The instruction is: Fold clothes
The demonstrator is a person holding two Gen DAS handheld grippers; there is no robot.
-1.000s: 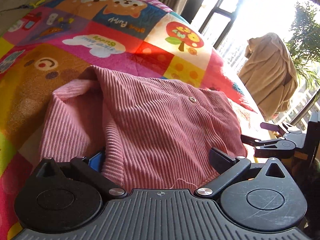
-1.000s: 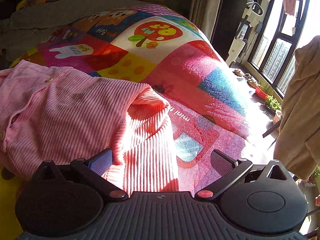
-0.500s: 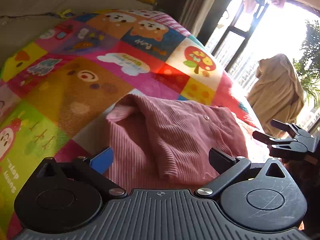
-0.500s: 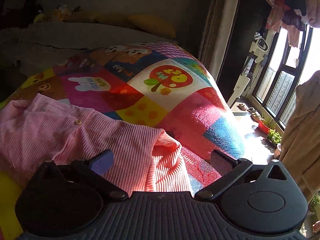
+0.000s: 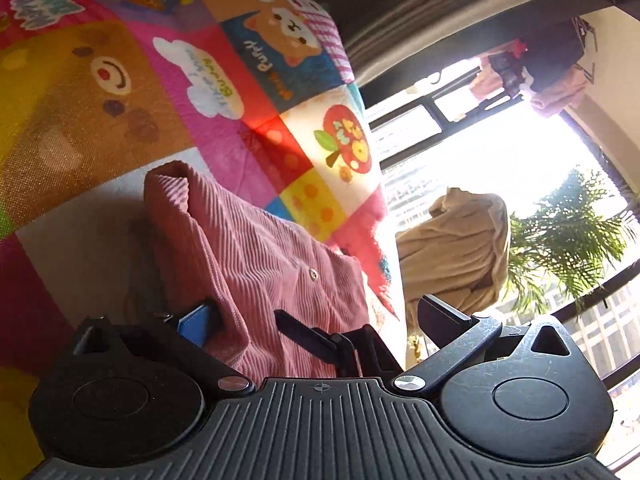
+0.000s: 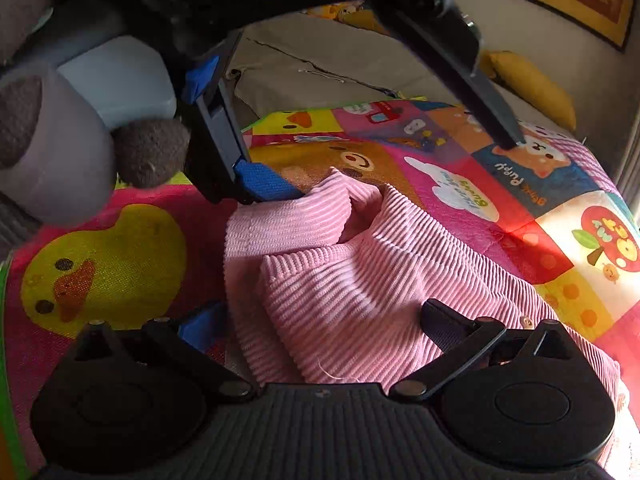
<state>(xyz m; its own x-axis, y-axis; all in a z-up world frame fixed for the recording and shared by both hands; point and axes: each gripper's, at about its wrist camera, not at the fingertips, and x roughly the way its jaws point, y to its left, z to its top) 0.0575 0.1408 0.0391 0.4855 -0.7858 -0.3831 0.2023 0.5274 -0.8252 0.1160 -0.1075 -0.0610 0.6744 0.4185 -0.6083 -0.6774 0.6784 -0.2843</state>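
A pink ribbed garment (image 6: 360,280) with snap buttons lies bunched and partly folded on the patchwork quilt (image 6: 472,200). My right gripper (image 6: 322,322) is open, low over the near part of the garment, and cloth lies between its spread fingers. My left gripper (image 6: 394,168) faces it from the far side, wide open, its blue-padded finger (image 6: 260,184) touching the garment's top edge. In the left wrist view the garment (image 5: 260,272) fills the space between the open fingers of the left gripper (image 5: 320,316). A black finger of the right gripper (image 5: 304,332) reaches in over the cloth.
The cartoon quilt (image 5: 120,100) covers the bed. A beige cloth (image 5: 456,248) hangs by the bright window, beside a palm plant (image 5: 560,240). A grey plush toy (image 6: 52,152) sits at the left and a yellow pillow (image 6: 528,84) lies at the headboard.
Both grippers have swung round and come close together over the garment, now facing each other. The right view has turned from the window toward the headboard. Both stayed open.
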